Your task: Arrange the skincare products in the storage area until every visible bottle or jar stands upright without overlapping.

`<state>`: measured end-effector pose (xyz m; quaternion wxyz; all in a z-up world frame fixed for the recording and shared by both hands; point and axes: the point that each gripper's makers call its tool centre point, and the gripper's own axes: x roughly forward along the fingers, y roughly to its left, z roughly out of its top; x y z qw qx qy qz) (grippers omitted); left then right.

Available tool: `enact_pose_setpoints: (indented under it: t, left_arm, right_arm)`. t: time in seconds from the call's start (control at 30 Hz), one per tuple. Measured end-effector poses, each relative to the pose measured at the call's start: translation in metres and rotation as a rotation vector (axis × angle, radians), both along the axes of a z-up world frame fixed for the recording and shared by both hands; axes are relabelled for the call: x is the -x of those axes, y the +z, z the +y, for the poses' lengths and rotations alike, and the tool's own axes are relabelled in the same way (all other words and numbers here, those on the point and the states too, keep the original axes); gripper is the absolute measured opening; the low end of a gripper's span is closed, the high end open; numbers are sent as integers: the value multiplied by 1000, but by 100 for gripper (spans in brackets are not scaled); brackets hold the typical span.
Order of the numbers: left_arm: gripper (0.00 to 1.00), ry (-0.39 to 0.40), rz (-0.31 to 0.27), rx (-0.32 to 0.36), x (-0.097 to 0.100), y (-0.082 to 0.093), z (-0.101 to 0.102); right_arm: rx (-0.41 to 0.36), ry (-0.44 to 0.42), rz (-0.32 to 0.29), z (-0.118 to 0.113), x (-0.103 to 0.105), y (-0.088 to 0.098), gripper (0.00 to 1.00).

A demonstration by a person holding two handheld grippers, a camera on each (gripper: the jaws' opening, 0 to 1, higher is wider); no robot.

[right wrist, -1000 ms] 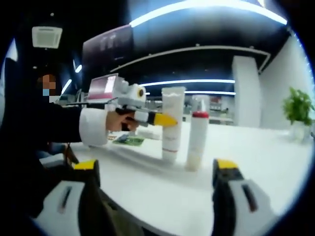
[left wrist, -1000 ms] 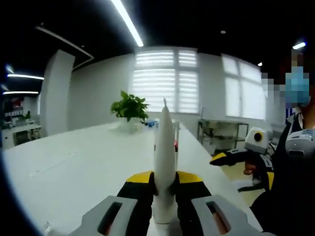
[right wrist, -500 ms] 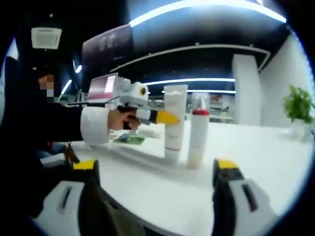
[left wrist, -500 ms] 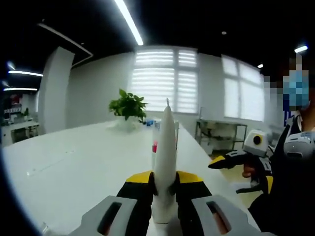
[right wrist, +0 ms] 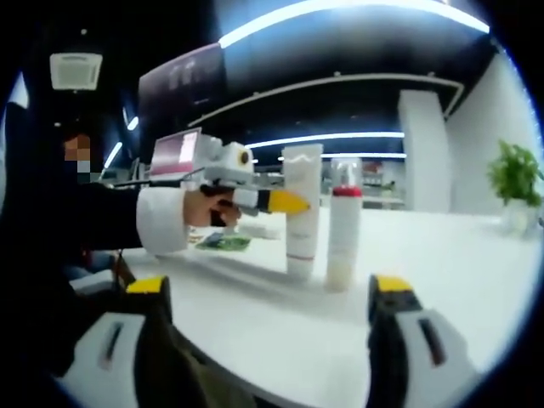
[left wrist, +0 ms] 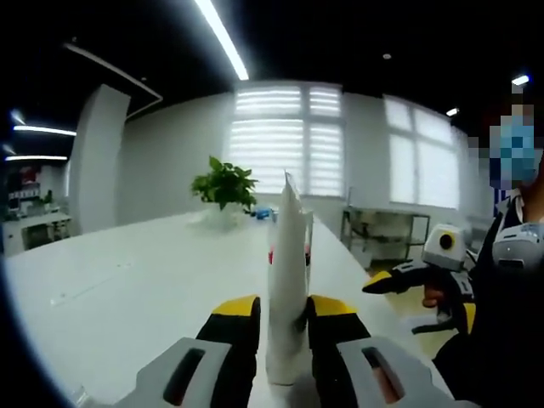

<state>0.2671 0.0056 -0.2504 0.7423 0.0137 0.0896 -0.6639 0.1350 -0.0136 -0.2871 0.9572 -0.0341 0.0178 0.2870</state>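
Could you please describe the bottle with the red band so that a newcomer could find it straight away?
On the long white table, two white containers stand upright side by side, apart from the potted plant at the far end. The bottle is the one nearer the plant, beside the flat-topped tube; it alone has a red band under a clear cap.

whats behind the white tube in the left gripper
From the left gripper view, a red-banded bottle peeks out close behind the white tube, with a potted plant farther back on the table. The tube covers most of the bottle.
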Motion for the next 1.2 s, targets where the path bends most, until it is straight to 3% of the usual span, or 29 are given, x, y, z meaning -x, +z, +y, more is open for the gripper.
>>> enact_pose_setpoints:
  t: [0.17, 0.63, 0.73, 0.87, 1.2]
  left_arm:
    - [23, 20, 0, 16, 0, 4, 4]
    - [18, 46, -26, -29, 4, -3, 5]
    - [21, 41, -11, 14, 6, 4, 7]
    - [24, 85, -5, 41, -1, 13, 21]
    - [40, 186, 7, 104, 4, 28, 61]
  right_arm:
    - [11, 15, 6, 7, 0, -2, 96]
    - [42, 41, 10, 18, 1, -4, 96]
    - [47, 44, 11, 21, 1, -5, 96]
    - [63, 61, 13, 30, 2, -3, 96]
    - [105, 121, -8, 56, 2, 8, 95]
